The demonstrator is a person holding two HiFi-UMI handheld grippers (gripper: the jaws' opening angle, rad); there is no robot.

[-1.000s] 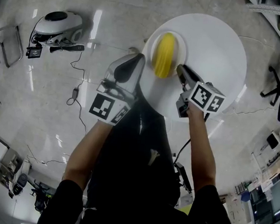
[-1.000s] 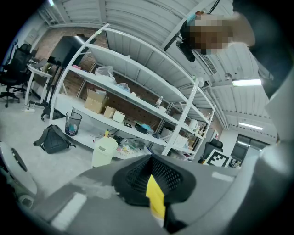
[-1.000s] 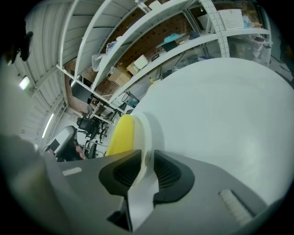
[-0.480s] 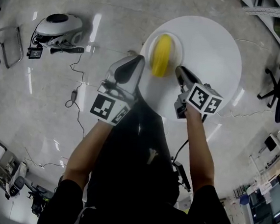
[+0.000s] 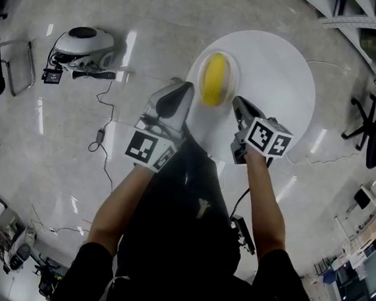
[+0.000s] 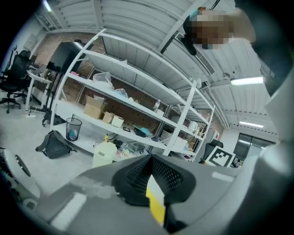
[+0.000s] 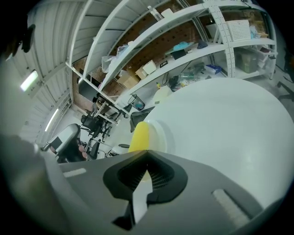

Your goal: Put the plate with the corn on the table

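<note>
The plate [image 5: 234, 66] with the corn [image 5: 213, 78] is sitting on the round white table [image 5: 274, 75] in the upper centre of the head view. The left gripper [image 5: 182, 90] is hovering just lower left of it and the right gripper [image 5: 237, 102] just lower right, each with its jaws narrowed tip to tip, gripping nothing.

Nothing legible here, patterns only.
Black-and-white square codes, no letters or digits, on the left marker cube [image 5: 148, 149] at 9 o'clock and the right marker cube [image 5: 269, 137] at 3 o'clock of the head view. One more marker square [image 6: 222, 157] at 4 o'clock in the left gripper view. Any print on the shelf boxes [image 6: 94, 110] too small to read.
</note>
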